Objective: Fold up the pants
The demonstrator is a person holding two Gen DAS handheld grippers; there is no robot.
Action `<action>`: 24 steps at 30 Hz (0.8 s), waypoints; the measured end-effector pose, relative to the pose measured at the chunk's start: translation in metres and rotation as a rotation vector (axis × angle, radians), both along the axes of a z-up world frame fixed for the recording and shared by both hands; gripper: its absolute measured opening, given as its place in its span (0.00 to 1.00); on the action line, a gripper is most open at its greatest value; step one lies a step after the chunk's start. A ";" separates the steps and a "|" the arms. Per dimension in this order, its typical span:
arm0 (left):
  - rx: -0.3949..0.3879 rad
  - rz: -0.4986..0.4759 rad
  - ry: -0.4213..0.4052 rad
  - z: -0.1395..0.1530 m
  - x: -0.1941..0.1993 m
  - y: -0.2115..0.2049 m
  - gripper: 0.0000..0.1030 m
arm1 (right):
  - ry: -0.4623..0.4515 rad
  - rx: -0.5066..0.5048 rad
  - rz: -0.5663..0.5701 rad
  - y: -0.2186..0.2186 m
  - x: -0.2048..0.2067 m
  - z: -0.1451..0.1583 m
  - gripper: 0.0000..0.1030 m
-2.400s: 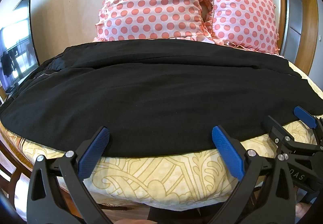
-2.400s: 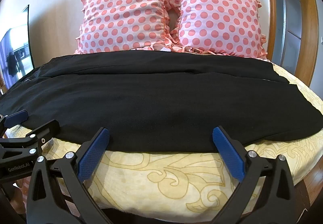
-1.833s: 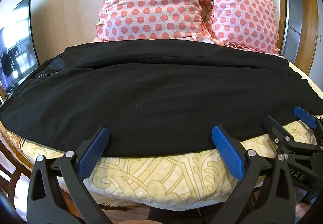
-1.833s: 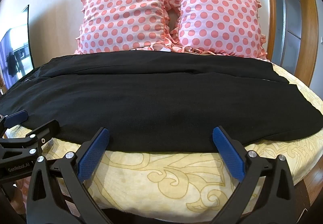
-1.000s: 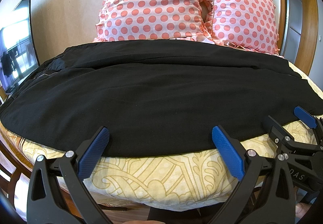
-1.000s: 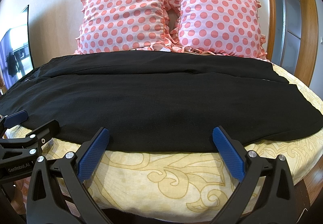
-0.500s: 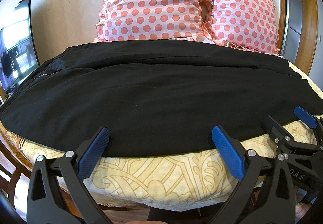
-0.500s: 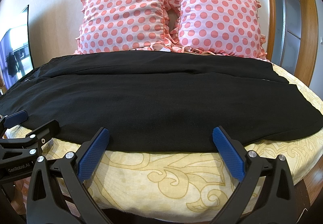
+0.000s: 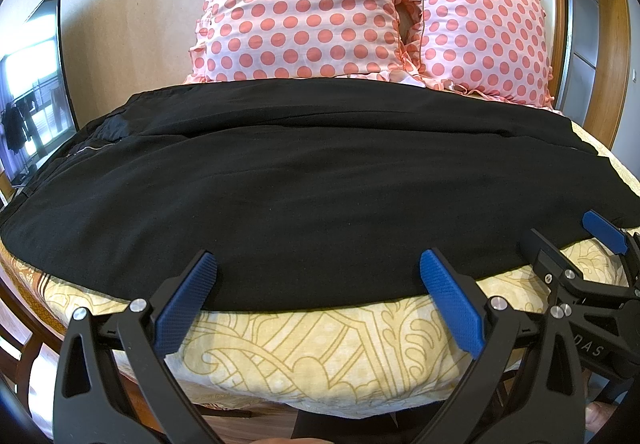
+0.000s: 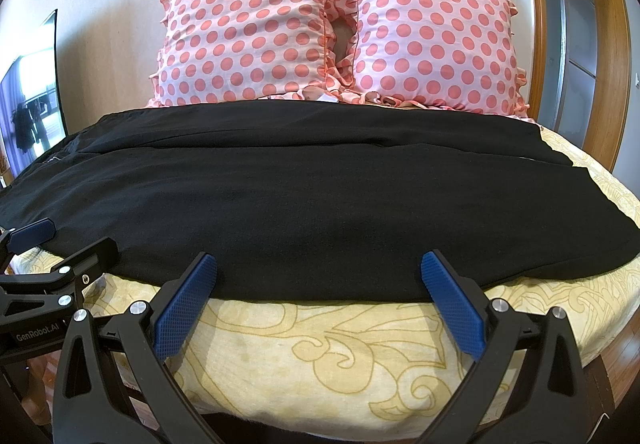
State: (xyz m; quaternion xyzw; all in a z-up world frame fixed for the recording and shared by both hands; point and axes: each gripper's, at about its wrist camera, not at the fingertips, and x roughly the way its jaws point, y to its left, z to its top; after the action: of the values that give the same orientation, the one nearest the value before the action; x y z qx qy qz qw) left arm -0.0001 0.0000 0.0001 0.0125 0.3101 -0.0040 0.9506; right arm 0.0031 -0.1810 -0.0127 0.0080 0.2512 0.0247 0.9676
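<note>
Black pants (image 9: 304, 180) lie spread sideways across the bed, waist with a zipper at the left, leg ends at the right; they also fill the right wrist view (image 10: 320, 204). My left gripper (image 9: 318, 276) is open and empty, just short of the pants' near edge. My right gripper (image 10: 320, 276) is open and empty at the same near edge, further right. Each gripper shows in the other's view: the right one (image 9: 576, 244) and the left one (image 10: 60, 240).
The bed has a yellow patterned cover (image 9: 320, 356) (image 10: 340, 356). Two pink polka-dot pillows (image 9: 304, 4) (image 10: 432, 28) lean on the wall behind the pants. A TV screen (image 9: 32, 84) stands at the left. A wooden door frame (image 10: 600, 44) is at the right.
</note>
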 end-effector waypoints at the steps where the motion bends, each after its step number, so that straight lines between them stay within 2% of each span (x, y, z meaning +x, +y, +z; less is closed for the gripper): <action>1: 0.000 0.000 0.000 0.000 0.000 0.000 0.98 | 0.000 0.000 0.000 0.000 0.000 0.000 0.99; 24: 0.001 -0.001 0.002 0.000 0.000 0.000 0.98 | -0.002 0.002 0.011 -0.001 0.001 0.002 0.99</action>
State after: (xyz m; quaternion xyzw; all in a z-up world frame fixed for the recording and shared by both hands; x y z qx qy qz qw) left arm -0.0003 0.0000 0.0000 0.0131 0.3108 -0.0043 0.9504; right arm 0.0039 -0.1823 -0.0109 0.0076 0.2500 0.0303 0.9677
